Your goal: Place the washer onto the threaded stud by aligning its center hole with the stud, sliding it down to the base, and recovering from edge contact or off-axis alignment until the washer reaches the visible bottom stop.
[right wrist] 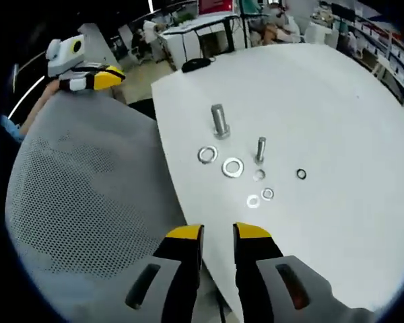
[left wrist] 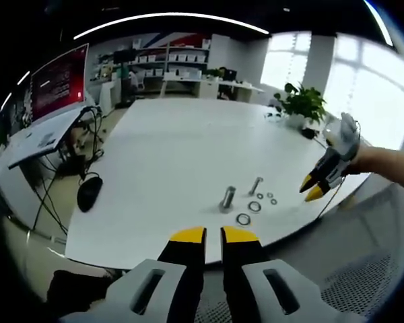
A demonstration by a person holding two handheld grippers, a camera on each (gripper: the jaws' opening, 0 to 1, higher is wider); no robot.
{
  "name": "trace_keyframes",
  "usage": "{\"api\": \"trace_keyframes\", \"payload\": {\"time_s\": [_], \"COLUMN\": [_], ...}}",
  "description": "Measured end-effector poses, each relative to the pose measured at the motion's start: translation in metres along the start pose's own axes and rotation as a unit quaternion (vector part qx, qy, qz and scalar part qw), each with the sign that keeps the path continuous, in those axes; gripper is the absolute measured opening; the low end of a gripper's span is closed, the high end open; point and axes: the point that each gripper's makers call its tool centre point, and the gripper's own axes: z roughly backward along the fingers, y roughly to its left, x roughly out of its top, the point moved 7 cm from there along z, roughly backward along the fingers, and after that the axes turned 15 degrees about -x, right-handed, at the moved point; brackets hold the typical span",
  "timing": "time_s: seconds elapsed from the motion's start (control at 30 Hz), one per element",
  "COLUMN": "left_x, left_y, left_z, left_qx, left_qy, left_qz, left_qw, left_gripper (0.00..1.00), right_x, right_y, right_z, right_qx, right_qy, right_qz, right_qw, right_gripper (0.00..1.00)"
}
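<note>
both our tongs hang off the table (right wrist: pixel 337 101) edge, well apart from the parts. the left tongs (left wrist: pixel 213 235) stand a little parted, grasping nothing; the right tongs (right wrist: pixel 217 232) likewise, parted and bare. the left tongs also appear in the right gripper view (right wrist: pixel 97 79), the right ones in the left gripper view (left wrist: pixel 311 188).

on the table stand two studs: a thick one (right wrist: pixel 219 121) and a thin one (right wrist: pixel 260 149). we count six rings lying flat near them: two large washers (right wrist: pixel 207 155) (right wrist: pixel 232 167), three small ones (right wrist: pixel 259 175) (right wrist: pixel 267 194) (right wrist: pixel 253 201), and one dark ring (right wrist: pixel 301 174). none sits on a stud yet.

the risk, as we judge it: flat washers on a smooth table are hard to pinch and may slide or flip away. we might also pick a size that doesn't fit the chosen stud, or tilt it so it catches on the threads, or knock a stud over.
</note>
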Motion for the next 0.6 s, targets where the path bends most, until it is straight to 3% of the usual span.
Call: {"api": "trace_keyframes", "payload": {"time_s": [0.23, 0.6], "left_x": [-0.001, 0.0], "left_y": [0.0, 0.0], "left_z": [0.0, 0.0], "left_qx": [-0.001, 0.003], "left_qy": [0.006, 0.001], "left_qz": [0.0, 0.001], "left_qw": [1.0, 1.0], "left_gripper": [0.06, 0.06], "right_x": [-0.003, 0.008], "right_y": [-0.014, -0.011], "right_z": [-0.033, -0.052], "right_qx": [-0.026, -0.027], "right_qy": [0.026, 0.049], "right_qz": [0.028, 0.072], "right_qw": [0.9989, 0.9958], "right_gripper": [0.2, 0.2]}}
